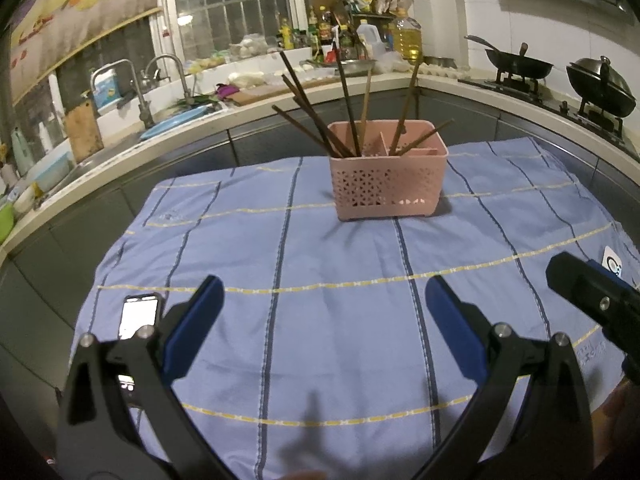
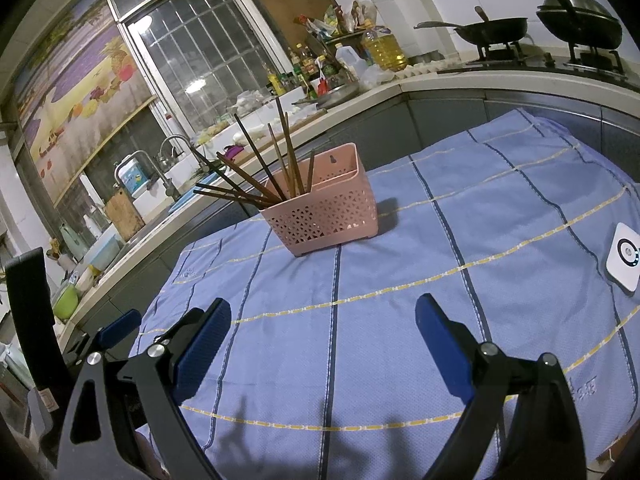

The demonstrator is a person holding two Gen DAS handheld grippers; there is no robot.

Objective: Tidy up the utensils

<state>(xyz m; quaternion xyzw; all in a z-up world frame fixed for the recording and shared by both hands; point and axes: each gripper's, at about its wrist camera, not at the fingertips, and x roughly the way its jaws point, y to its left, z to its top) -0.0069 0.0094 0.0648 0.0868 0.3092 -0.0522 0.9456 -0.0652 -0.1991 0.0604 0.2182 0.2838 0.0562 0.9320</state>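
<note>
Both tongs, left tongs (image 1: 320,312) and right tongs (image 2: 322,332), hang released and empty above the blue striped cloth (image 1: 340,340) on the tabletop. Ahead, chopsticks (image 1: 348,108) stand in a pink perforated caddy (image 1: 388,184), long axes near upright, tips fanning outward. They look light, stiff and slick; pinching mid-shaft seems safest.

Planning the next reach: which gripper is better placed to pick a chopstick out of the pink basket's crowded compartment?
Left, probably. The left gripper faces the pink basket squarely and is open. From the right gripper, also open, the chopsticks lean away at the basket's far end.
</note>
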